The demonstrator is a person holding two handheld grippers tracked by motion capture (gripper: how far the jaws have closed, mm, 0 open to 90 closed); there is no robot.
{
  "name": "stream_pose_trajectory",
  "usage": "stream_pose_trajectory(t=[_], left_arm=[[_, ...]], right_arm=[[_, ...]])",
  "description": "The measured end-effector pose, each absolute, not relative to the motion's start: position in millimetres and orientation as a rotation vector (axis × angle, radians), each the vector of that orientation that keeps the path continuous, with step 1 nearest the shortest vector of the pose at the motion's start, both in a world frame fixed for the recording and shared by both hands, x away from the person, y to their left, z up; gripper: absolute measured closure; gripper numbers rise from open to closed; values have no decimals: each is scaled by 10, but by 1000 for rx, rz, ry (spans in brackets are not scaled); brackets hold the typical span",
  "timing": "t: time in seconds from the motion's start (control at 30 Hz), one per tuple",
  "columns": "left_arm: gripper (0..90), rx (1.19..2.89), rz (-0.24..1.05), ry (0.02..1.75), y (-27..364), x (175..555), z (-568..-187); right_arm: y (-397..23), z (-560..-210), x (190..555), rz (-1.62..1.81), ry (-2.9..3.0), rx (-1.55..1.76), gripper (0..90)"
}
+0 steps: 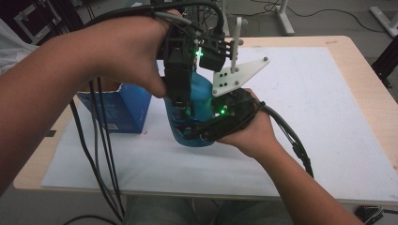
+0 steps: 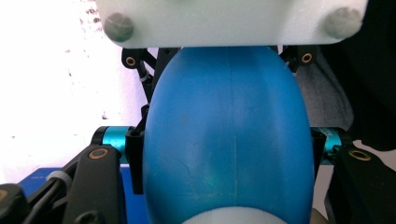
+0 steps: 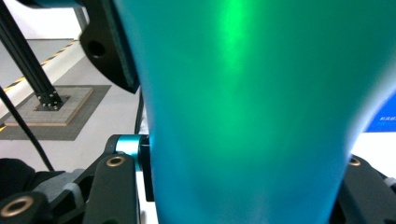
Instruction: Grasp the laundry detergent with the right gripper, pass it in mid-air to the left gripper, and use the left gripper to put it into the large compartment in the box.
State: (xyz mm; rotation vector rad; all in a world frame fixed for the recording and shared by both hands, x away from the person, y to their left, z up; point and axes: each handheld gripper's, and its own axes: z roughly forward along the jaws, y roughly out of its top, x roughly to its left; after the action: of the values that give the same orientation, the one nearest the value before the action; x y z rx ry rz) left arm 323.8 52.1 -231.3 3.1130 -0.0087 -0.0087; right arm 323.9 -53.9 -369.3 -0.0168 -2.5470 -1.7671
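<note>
We clamp the blue plastic bottle (image 1: 199,101) above the table (image 1: 328,117) with both grippers, left gripper (image 1: 180,101) from above, right gripper (image 1: 206,129) low at its base, fingers pressed tight to steady it.

Left forearm entering from the lower left, raised above the white table mat (image 1: 328,117), hand (image 1: 117,51) wrapped over the black two-jaw left gripper (image 1: 180,101). Gripper pointing steeply down toward the mat, jaws closed against both flanks of the rounded blue plastic bottle (image 2: 229,140). Right forearm entering from the lower right, hand (image 1: 248,131) low over the mat, cupping the black two-jaw right gripper (image 1: 197,133) from the side. Jaws clamped on the same bottle, lower down, near the mat.
</note>
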Motion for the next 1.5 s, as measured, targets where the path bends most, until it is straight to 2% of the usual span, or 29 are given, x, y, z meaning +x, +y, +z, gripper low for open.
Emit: stream_pose_trajectory(t=[0.07,0.17,0.33,0.6,0.7,1.23,1.3,1.5], left_arm=[[397,3122,-4,-5,515,3245,-2327],[397,3114,-12,0,515,3258,-2319],[396,3110,-23,11,537,3266,-2307],[396,3116,-31,36,569,3275,-2268],[396,3122,-33,44,582,3283,-2247],[394,3120,-80,199,685,3374,-2056],[394,3123,-81,217,705,3389,-2039],[393,3124,-91,280,786,3450,-1973]], right_arm=[[-539,-3690,3229,-1754,-2576,-12,422],[-558,-3704,3227,-1754,-2610,-39,324],[-702,-3711,3216,-1776,-2563,-66,229],[-995,-3659,3224,-1719,-2605,-83,222],[-1075,-3592,3209,-1689,-2691,-101,135],[-1448,-3137,3350,-1334,-2909,-70,111],[-1474,-3076,3362,-1309,-2933,-78,25],[-1504,-2908,3392,-1170,-3055,-38,7]])
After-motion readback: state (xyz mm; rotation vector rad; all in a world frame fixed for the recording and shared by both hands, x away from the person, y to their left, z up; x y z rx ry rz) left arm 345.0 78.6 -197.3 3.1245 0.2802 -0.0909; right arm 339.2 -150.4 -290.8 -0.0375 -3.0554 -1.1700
